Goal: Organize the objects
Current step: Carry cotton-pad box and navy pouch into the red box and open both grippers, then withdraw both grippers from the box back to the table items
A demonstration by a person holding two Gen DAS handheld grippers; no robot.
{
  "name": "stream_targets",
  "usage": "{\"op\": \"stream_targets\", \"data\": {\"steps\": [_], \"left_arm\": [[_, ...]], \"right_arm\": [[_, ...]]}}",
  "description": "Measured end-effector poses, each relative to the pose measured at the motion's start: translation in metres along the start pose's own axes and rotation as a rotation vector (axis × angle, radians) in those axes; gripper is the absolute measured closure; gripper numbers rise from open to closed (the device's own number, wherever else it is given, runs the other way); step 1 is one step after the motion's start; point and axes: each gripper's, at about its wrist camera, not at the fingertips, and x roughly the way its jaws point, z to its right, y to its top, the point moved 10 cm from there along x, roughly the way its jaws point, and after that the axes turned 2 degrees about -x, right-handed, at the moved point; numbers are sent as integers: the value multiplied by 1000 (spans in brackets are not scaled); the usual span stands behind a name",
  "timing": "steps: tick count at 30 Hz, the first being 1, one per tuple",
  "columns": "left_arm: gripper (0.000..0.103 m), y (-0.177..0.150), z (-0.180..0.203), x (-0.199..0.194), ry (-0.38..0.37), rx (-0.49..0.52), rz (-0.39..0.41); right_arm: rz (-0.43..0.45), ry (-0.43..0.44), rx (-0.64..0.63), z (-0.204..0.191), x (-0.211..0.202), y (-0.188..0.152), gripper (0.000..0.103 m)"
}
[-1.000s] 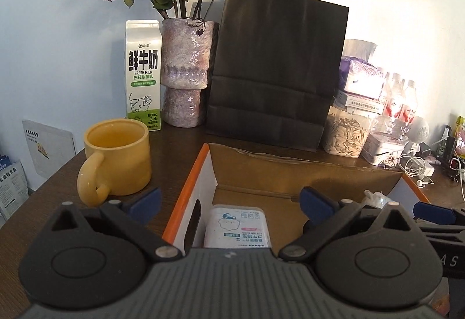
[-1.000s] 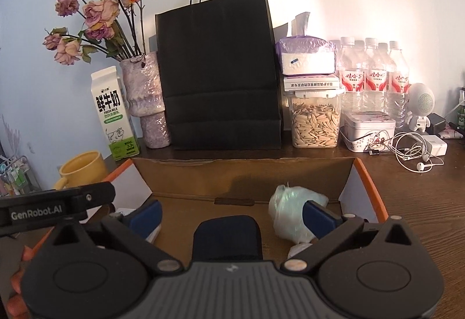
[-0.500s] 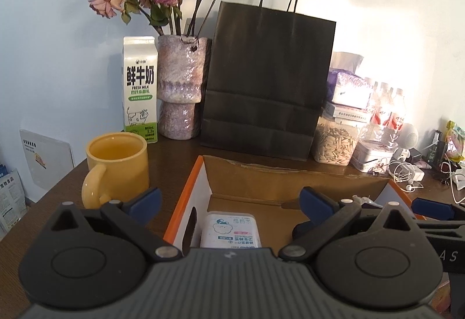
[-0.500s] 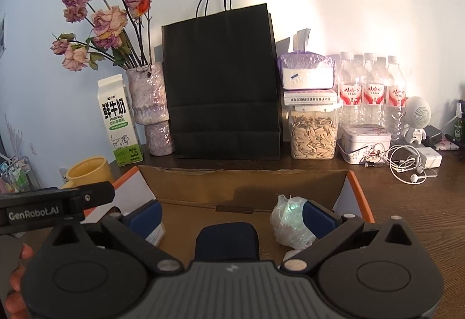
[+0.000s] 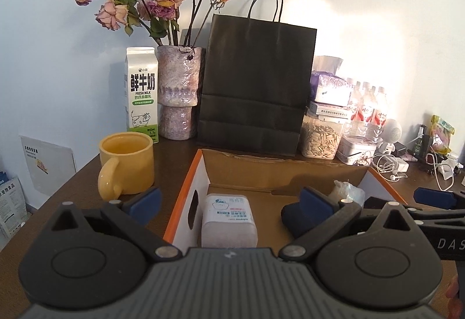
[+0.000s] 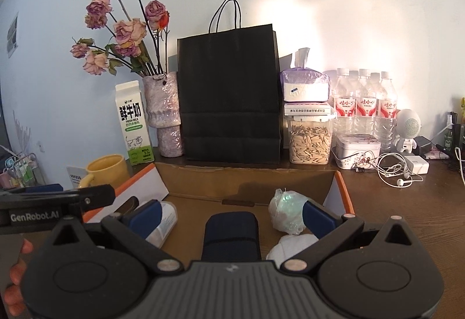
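Note:
An open cardboard box [image 5: 279,170] [image 6: 247,176] with orange-edged white flaps sits on the dark wooden table. Inside lie a white wet-wipes pack [image 5: 229,220] [image 6: 164,221], a dark blue case [image 6: 231,234] [image 5: 290,217], a crumpled clear plastic bag [image 6: 286,210] [image 5: 347,191] and a white wad [image 6: 290,245]. My left gripper [image 5: 229,202] hangs open above the box's left side, over the wipes pack. Over the middle of the box my right gripper [image 6: 231,213] stands open, above the blue case. Neither holds anything.
A yellow mug [image 5: 126,163] stands left of the box. Behind are a milk carton [image 5: 141,93], a vase of dried roses [image 5: 178,92], a black paper bag [image 5: 252,86], a seed jar [image 6: 309,140], water bottles [image 6: 363,104], a tin [image 6: 357,149] and earphone cables [image 6: 398,170].
Both grippers have risen and drawn back from the box, so more of the wall and flowers shows. Both stay open. The things in the box have not moved.

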Motion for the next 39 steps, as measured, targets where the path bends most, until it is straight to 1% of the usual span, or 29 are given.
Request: {"op": "stream_targets", "data": {"steps": [8,15,23,27,31,39], "left_arm": [[0,-11,-6,-31,9,14,-8],[0,-24,-11,-56,15,29,-21],[0,-42,-16,-84,10,47,-51],[0,-52,-20,-98,10,57,-65],[0,-63,-23,-111,5,64,-80],[0,-97,-34,-125,5,66,-148]], "right_arm": [[-12,-10,-2,1,-31,-16,0],[-35,-11,-10,0,-55,-37,0],[-61,-20,-30,3,-85,-61,0],[-86,-20,-61,1,-101,-78,0],[-130,-16,-85,-1,-110,-97,0],[-218,7,-116,-3,-112,-132,0]]}}
